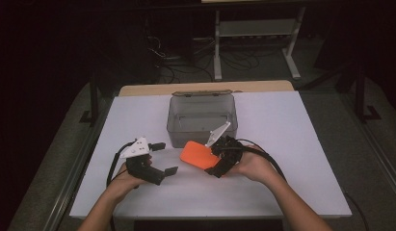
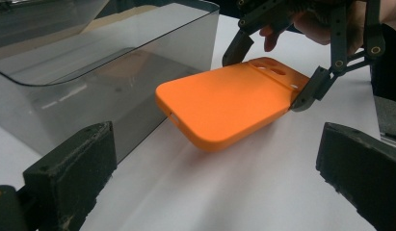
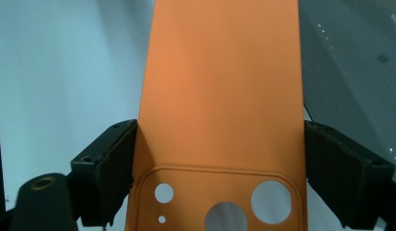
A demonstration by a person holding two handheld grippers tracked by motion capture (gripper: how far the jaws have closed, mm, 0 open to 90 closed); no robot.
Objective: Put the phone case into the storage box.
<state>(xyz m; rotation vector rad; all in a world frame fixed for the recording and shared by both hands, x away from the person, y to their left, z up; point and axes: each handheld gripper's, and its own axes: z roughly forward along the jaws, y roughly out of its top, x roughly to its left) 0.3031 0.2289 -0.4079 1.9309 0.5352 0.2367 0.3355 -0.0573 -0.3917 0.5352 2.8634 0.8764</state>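
The white bench (image 1: 282, 144) carries a clear grey bin (image 1: 201, 118) at frame centre, and just below it the orange phone case (image 1: 195, 154) is held clear of the surface, one long edge beside the bin wall. The right tool (image 1: 216, 161) is clamped across the case's two long edges at the camera-cutout end, while the left tool (image 1: 164, 159), lower left, stands wide open and empty. The case is judged light, thin and flexible with a smooth, slightly slippery skin, so an edge-to-edge hold near the stiffer cutout end suits it best.
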